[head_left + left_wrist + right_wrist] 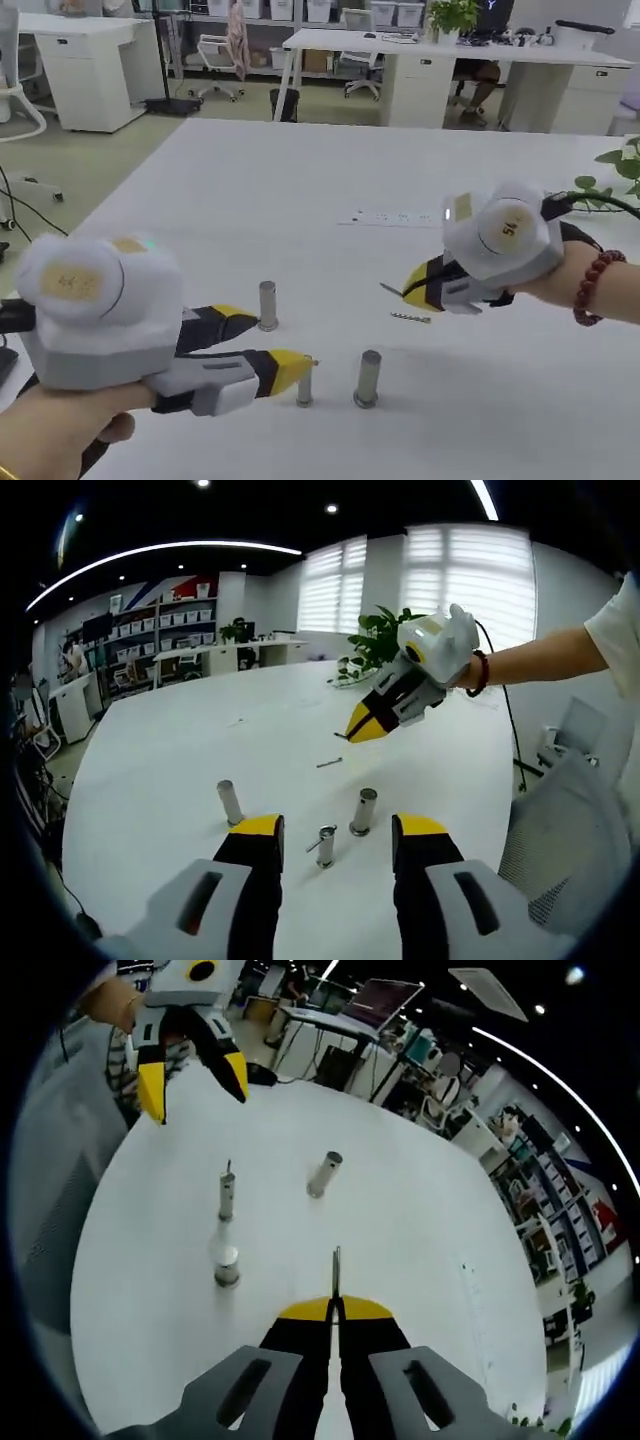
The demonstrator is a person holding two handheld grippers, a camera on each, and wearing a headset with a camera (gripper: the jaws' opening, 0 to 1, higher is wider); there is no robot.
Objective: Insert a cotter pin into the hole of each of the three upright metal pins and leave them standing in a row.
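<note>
Right gripper view: right gripper (pixel 336 1304) fingers clamp a cotter pin (pixel 335 1272) aimed 12 o'clock; nearest bare upright pin (pixel 226 1264) stands at 10 o'clock; left gripper (pixel 195 1098) spread.

The worktop (pixel 300 190) is showing plain white. The three metal pins (pixel 368 378) are shining silver-grey. The left gripper (pixel 280 342) and the right gripper (pixel 405 290) are each wearing a white and pale grey body, with black jaws tipped in yellow. The cotter pin (pixel 336 1270) in the right jaws is looking dark grey. A bracelet (pixel 592 288) on the right wrist is showing dark red beads.
</note>
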